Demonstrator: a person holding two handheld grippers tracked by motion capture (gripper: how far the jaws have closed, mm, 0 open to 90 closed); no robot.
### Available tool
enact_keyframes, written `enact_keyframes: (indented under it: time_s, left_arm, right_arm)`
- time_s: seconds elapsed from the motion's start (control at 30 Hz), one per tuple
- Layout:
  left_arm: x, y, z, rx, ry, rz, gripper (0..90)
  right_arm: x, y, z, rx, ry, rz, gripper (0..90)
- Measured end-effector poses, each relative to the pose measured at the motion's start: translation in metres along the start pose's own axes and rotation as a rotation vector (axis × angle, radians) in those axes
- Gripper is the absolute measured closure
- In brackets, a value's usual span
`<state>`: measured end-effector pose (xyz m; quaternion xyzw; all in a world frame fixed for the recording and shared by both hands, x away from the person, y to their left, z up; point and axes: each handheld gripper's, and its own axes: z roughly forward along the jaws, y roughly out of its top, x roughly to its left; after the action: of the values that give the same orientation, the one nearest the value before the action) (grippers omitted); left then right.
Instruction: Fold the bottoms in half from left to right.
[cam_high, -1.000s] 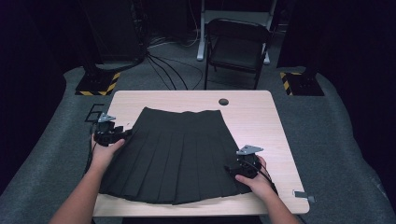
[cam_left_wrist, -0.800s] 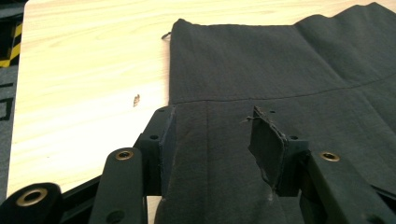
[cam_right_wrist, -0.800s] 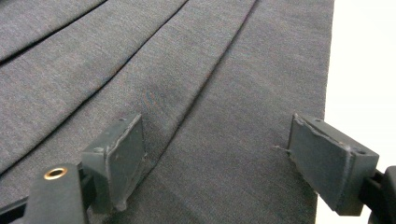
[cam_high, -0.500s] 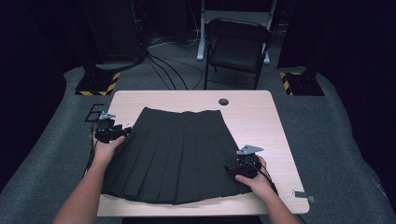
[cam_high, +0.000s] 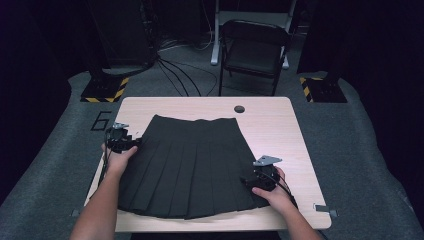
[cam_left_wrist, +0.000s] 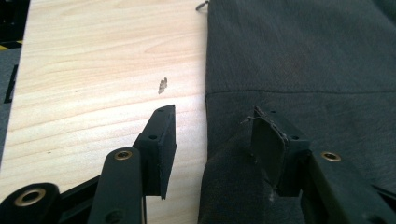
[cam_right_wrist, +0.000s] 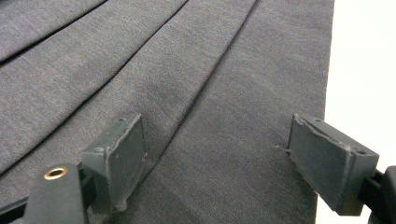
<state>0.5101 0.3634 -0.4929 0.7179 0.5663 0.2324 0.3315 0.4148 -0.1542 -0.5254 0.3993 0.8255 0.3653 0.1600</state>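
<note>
While the black pleated skirt (cam_high: 187, 167) lies flat on the counter (cam_high: 280, 130), I have my left claw (cam_left_wrist: 212, 140) open astride its side edge, one pad on wood, one over cloth. My right claw (cam_right_wrist: 217, 161) stands wide open over the pleats near the opposite edge, gripping nothing.

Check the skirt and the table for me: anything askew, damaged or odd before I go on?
Mostly tidy: the black pleated skirt lies flat on the table. One oddity: its side edge is slightly bunched up between the left gripper's open jaws. A small scuff marks the wood nearby.
</note>
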Motion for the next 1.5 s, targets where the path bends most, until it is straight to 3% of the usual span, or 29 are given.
enact_keyframes:
  time_s: [0.1, 0.13, 0.33, 0.47, 0.73, 0.87, 1.0, 1.1, 1.13, 1.23, 1.5]
  left_arm:
    - [0.001, -0.001, 0.001, 0.03, 0.005, 0.018, 50.0]
    - [0.002, -0.002, 0.002, 0.015, 0.007, 0.005, 49.4]
    - [0.007, -0.006, 0.005, 0.049, -0.007, -0.01, 46.6]
    - [0.005, -0.008, 0.01, 0.074, -0.023, -0.009, 44.9]
    - [-0.002, -0.01, 0.017, 0.093, -0.01, 0.015, 45.6]
    - [-0.001, -0.012, 0.018, 0.086, -0.01, 0.003, 45.0]
    - [-0.002, -0.019, 0.018, 0.036, -0.007, -0.004, 45.3]
    - [-0.003, -0.02, 0.018, 0.027, -0.001, -0.001, 45.4]
    - [-0.003, -0.019, 0.017, 0.043, 0.0, 0.006, 45.9]
    - [-0.005, -0.02, 0.018, 0.028, -0.005, 0.003, 48.3]
    - [-0.008, -0.019, 0.017, 0.034, -0.037, 0.017, 65.0]
  right_arm:
    - [0.0, 0.0, 0.0, 0.001, 0.0, -0.003, 18.2]
    - [0.0, 0.0, 0.0, 0.001, 0.001, -0.003, 18.1]
    - [0.0, 0.0, 0.0, 0.0, 0.0, 0.0, 18.1]
    - [0.0, 0.0, 0.0, 0.002, -0.001, -0.004, 18.2]
    - [0.0, 0.0, 0.0, 0.001, -0.001, 0.0, 18.2]
    - [0.0, 0.0, 0.0, 0.003, 0.0, 0.004, 18.1]
    - [0.0, 0.0, 0.0, 0.003, 0.0, 0.007, 18.1]
    - [0.0, 0.0, 0.0, 0.004, 0.001, 0.007, 18.1]
    - [0.0, 0.0, 0.0, 0.003, 0.0, 0.006, 18.1]
    - [0.0, 0.0, 0.0, 0.004, 0.0, 0.007, 18.2]
    - [0.0, 0.0, 0.0, 0.003, 0.0, 0.007, 18.2]
